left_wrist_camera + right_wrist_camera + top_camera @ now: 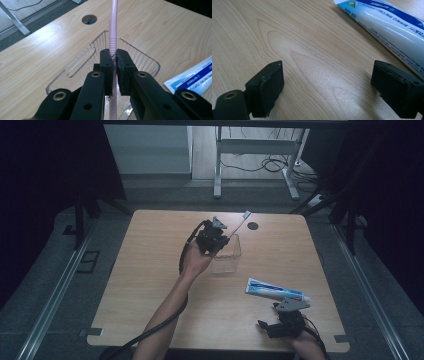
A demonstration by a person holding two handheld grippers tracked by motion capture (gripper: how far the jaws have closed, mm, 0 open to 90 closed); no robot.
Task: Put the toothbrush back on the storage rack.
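Nearest me, my right gripper [265, 326] rests at the table's near right corner with its black jaws wide apart and nothing between them, only bare wood grain. Just beyond it lies the white and blue toothpaste tube [387, 23], cut off at the right edge of the right gripper view; its small print is too blurred to read. Farther out, my left gripper [114, 65] is clamped on the pale pink toothbrush handle [113, 32] at its ribbed section, right above the clear ribbed plastic cup [140, 53]. The handle's lower end slips behind my jaws, so I cannot tell whether it touches the cup's bottom. From the high view the brush head [246, 213] slants up toward the light wooden table's [150, 285] far edge, by a round cable hole [253, 225].
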